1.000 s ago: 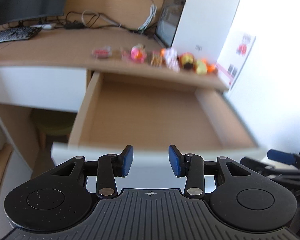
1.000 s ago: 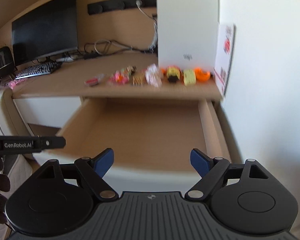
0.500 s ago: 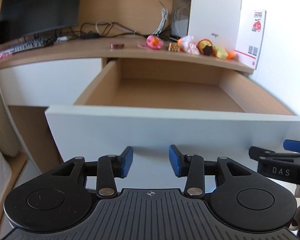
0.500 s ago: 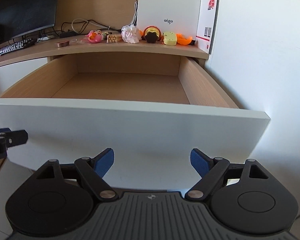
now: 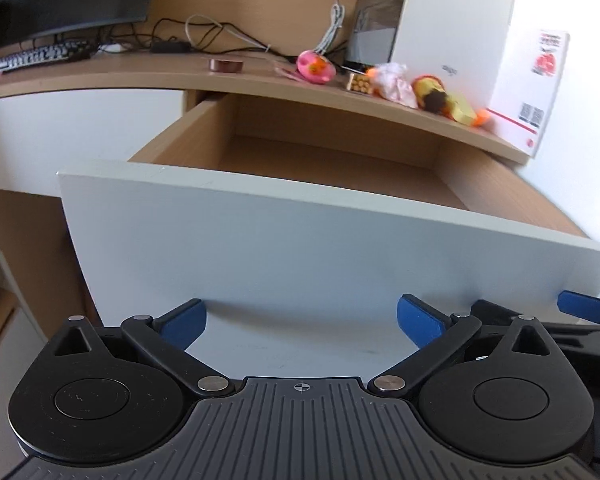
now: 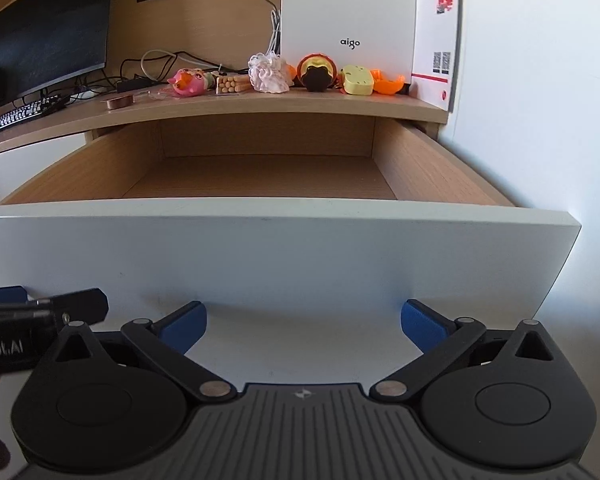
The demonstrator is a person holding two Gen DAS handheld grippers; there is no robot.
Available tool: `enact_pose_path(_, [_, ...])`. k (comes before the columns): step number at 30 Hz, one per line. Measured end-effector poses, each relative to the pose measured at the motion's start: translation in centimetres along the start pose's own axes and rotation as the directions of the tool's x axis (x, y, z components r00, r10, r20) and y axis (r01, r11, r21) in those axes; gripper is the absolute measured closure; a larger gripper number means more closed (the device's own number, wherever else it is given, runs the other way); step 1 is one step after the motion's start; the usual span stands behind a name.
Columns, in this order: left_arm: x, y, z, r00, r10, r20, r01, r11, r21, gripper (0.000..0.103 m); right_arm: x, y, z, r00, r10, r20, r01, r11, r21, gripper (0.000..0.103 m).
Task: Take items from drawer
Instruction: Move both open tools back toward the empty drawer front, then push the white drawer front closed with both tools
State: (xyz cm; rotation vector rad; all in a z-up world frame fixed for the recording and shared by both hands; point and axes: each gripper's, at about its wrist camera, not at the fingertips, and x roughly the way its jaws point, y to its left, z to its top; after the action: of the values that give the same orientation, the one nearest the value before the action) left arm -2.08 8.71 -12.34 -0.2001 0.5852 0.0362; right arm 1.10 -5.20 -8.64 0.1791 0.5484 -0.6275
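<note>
The open drawer [image 5: 300, 248] has a white front and a wooden inside; the part of its floor that shows [image 6: 260, 176] is bare. Small toys sit on the desk top above it: a pink toy [image 6: 188, 82], a bundle of sticks [image 6: 230, 84], a white fluffy piece [image 6: 268, 74], a brown and yellow toy [image 6: 317, 72] and a copper roll [image 5: 225, 65]. My left gripper [image 5: 300, 316] hangs low before the drawer front, its jaws opening with nothing between them. My right gripper [image 6: 302, 320] is beside it at the same height, jaws also opening and empty.
A white box [image 6: 348, 20] marked "aigo" and a leaflet [image 6: 436, 28] stand at the back right against a white wall [image 6: 540, 100]. A monitor [image 6: 48, 28], a keyboard [image 5: 36, 56] and cables [image 5: 204, 36] lie to the left on the desk.
Both grippers have sunk from above the drawer to in front of its white front panel. Both pairs of jaws have spread wider, the left one by a lot.
</note>
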Motion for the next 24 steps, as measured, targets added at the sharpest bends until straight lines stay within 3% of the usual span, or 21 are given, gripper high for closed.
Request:
enact_pose_path(8, [3.8,0.4,2.1,1.000,-0.020,0.017,0.020,0.999,0.043,0.000,4.1,0.7,2.4,0.999,-0.036,0.014,0.036,0.999,-0.011,0.000])
enact_pose_path(24, [10.3,2.3,7.3,0.995,-0.102,-0.015,0.102,0.995,0.008,0.000,11.7,1.6,6.7,1.000,-0.030,0.002,0.030,0.998,-0.063,0.000])
